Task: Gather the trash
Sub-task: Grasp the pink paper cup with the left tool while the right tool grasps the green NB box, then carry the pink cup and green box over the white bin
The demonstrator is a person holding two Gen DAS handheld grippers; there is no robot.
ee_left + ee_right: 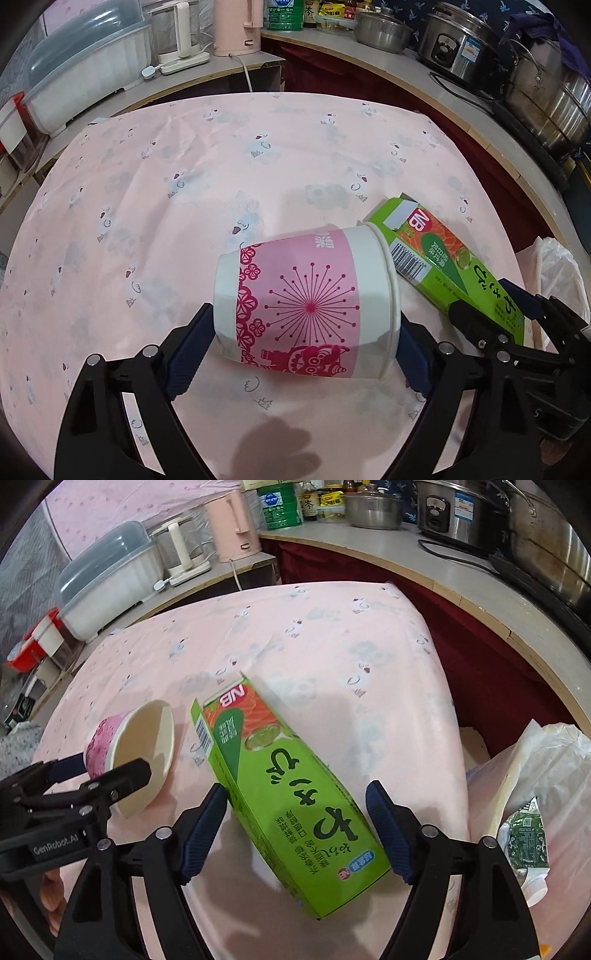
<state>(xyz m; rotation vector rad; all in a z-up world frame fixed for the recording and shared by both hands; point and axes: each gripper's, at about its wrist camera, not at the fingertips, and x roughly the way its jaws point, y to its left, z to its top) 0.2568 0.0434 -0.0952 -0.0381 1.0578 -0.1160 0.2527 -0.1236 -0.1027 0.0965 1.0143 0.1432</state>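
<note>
A pink and white paper cup [306,306] lies on its side on the pink tablecloth [221,177]. My left gripper [304,350] has its blue pads against the cup's base and rim, shut on it. A green carton [288,794] lies flat beside the cup, its open end pointing away. My right gripper [295,827] straddles the carton with its jaws open; the left pad touches the carton's edge, the right pad stands apart. The cup [129,753] and the left gripper [92,790] show at left in the right wrist view. The carton [443,266] and the right gripper [498,317] show in the left wrist view.
A white plastic bag [535,805] with trash in it hangs at the table's right edge. A wooden counter [424,70] behind holds steel pots [546,99], a rice cooker [458,40], a pink kettle [238,26] and a covered dish rack [88,74].
</note>
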